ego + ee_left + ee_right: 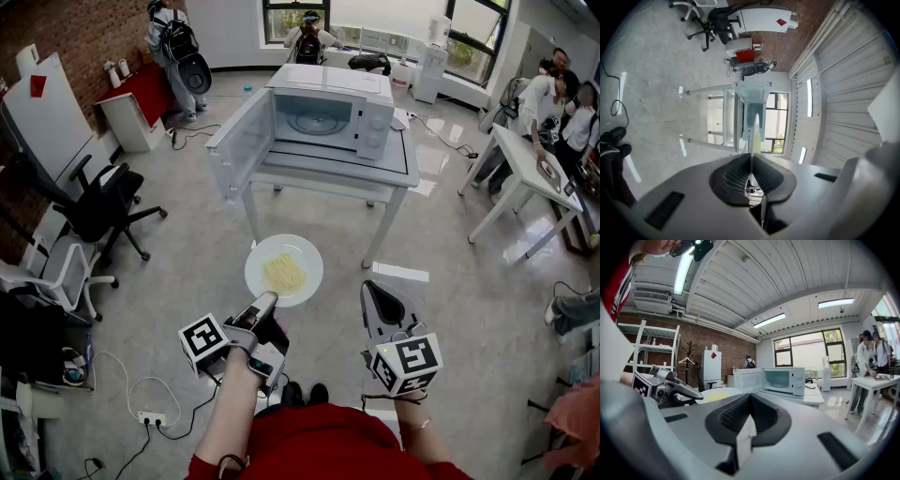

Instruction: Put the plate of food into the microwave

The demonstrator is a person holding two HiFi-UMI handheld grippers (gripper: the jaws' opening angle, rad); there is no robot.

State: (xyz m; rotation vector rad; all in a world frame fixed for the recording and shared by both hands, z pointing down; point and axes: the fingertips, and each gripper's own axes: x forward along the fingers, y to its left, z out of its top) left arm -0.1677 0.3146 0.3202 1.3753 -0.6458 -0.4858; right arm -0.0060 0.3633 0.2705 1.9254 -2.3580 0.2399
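Note:
A white plate (284,269) with yellow noodles (284,273) hangs level above the floor, in front of the table (328,174). My left gripper (265,302) is shut on the plate's near rim. In the left gripper view the plate (754,131) shows edge-on between the pads. The white microwave (328,114) stands on the table with its door (240,142) swung open to the left and its glass turntable bare. My right gripper (375,291) is shut and holds nothing, to the right of the plate. From the right gripper view I see the plate (717,393) and the microwave (783,379) ahead.
Black and white office chairs (98,202) stand at the left. A white table (525,159) with people beside it is at the right. Cables and a power strip (150,417) lie on the floor at the lower left. More people stand at the far windows.

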